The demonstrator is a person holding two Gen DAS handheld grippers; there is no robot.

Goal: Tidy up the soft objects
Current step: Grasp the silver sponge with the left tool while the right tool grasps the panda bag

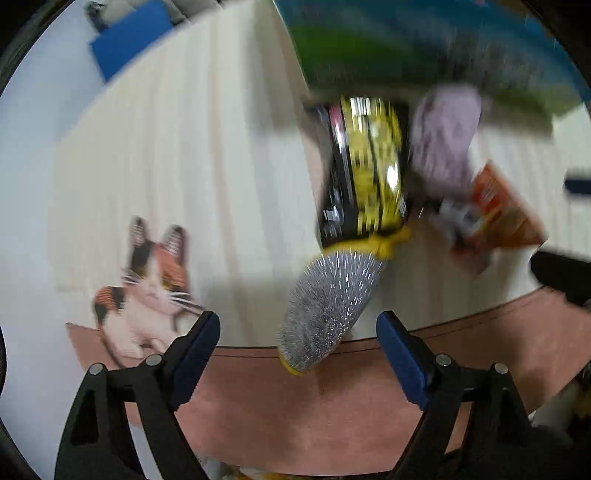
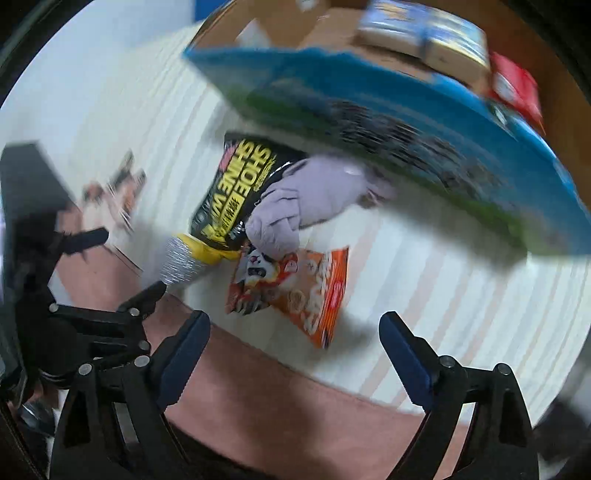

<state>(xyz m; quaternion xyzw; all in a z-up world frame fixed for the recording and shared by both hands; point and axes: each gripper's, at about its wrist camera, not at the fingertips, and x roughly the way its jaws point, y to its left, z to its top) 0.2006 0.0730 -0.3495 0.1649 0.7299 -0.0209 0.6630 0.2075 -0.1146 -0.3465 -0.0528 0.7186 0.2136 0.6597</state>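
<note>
A black and yellow shoe shine wipe pack (image 1: pixel 365 170) (image 2: pixel 232 195) lies on a white striped cloth (image 1: pixel 207 166) (image 2: pixel 443 295), with a silvery glitter sock (image 1: pixel 328 310) (image 2: pixel 181 262) at its near end. A lilac soft cloth (image 1: pixel 443 140) (image 2: pixel 306 195) lies beside the pack. An orange snack packet (image 1: pixel 495 206) (image 2: pixel 299 291) lies next to them. A cat-shaped plush (image 1: pixel 147 288) (image 2: pixel 114 199) lies at the cloth's left. My left gripper (image 1: pixel 299 347) is open and empty, just short of the sock. My right gripper (image 2: pixel 295 350) is open and empty, near the orange packet.
A blue and green box (image 1: pixel 424 51) (image 2: pixel 388 140) stands behind the objects. Cardboard boxes (image 2: pixel 332 29) and a red pack (image 2: pixel 517 88) are beyond it. The cloth's near edge meets a pink-brown surface (image 1: pixel 295 406) (image 2: pixel 277 406). The left gripper's body (image 2: pixel 81 321) shows at the right wrist view's left.
</note>
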